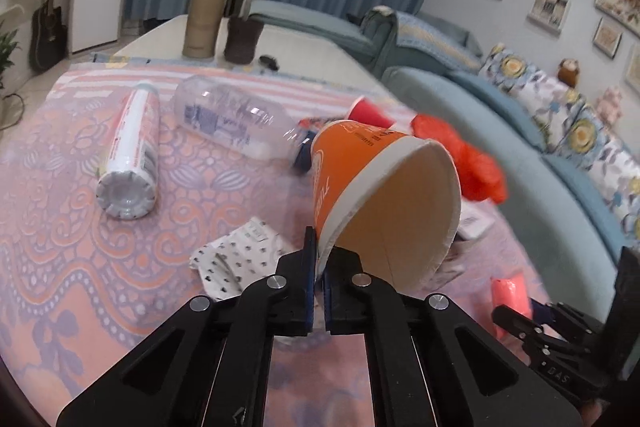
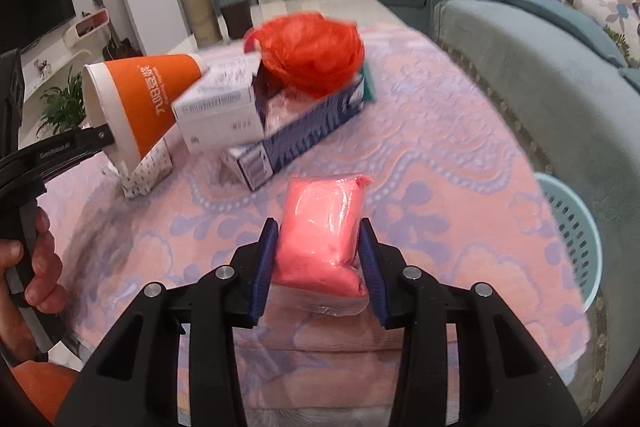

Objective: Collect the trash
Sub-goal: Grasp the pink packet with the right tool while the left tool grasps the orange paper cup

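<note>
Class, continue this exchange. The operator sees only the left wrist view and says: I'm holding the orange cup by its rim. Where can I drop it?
Observer: A light-blue basket stands past the table edge, beside the sofa, on your right.
Operator: Is the right gripper free?
Observer: No, the right gripper is shut on a pink packet.
Operator: What does my cup hide?
Observer: A blue-and-white box with a red bag on it.
</note>
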### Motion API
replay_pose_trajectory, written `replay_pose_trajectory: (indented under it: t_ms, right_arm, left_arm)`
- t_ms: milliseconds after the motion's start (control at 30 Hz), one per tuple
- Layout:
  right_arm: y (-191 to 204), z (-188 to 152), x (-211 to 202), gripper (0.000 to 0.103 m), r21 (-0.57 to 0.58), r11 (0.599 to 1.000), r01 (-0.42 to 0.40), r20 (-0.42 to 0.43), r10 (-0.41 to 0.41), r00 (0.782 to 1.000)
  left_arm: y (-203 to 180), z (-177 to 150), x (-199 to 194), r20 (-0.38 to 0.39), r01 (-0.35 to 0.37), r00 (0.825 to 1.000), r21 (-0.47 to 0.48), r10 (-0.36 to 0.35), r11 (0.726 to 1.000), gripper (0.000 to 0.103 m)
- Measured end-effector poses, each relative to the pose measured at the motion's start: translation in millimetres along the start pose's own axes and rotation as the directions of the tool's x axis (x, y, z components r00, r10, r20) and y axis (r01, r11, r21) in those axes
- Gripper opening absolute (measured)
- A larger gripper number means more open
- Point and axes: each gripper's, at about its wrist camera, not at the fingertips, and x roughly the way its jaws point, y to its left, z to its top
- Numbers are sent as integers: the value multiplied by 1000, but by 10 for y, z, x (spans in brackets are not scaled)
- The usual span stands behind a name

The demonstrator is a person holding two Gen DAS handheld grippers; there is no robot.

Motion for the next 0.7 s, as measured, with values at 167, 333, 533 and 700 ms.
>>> replay_pose_trajectory:
  t_ms: [167, 333, 533, 700]
  right_arm:
    - [-102, 100, -302, 37, 5, 1000, 14, 95, -15, 995]
    - [-337, 203, -595, 37, 29, 997, 74, 175, -78, 981]
    - [-919, 253, -898, 37, 119, 977, 176, 226, -199, 954]
    - [-1705, 216, -1012, 37, 281, 920, 274, 221, -340, 914]
  left_arm:
    - [-226, 104, -246, 64, 53, 996, 36, -55, 998, 1]
    - [-664, 220, -342, 92, 116, 988, 108, -127, 987, 1]
    - [-1419, 291, -41, 32, 245, 966, 214, -258, 946, 1]
    - [-2105, 279, 469, -99, 326, 945, 290, -311, 900, 1]
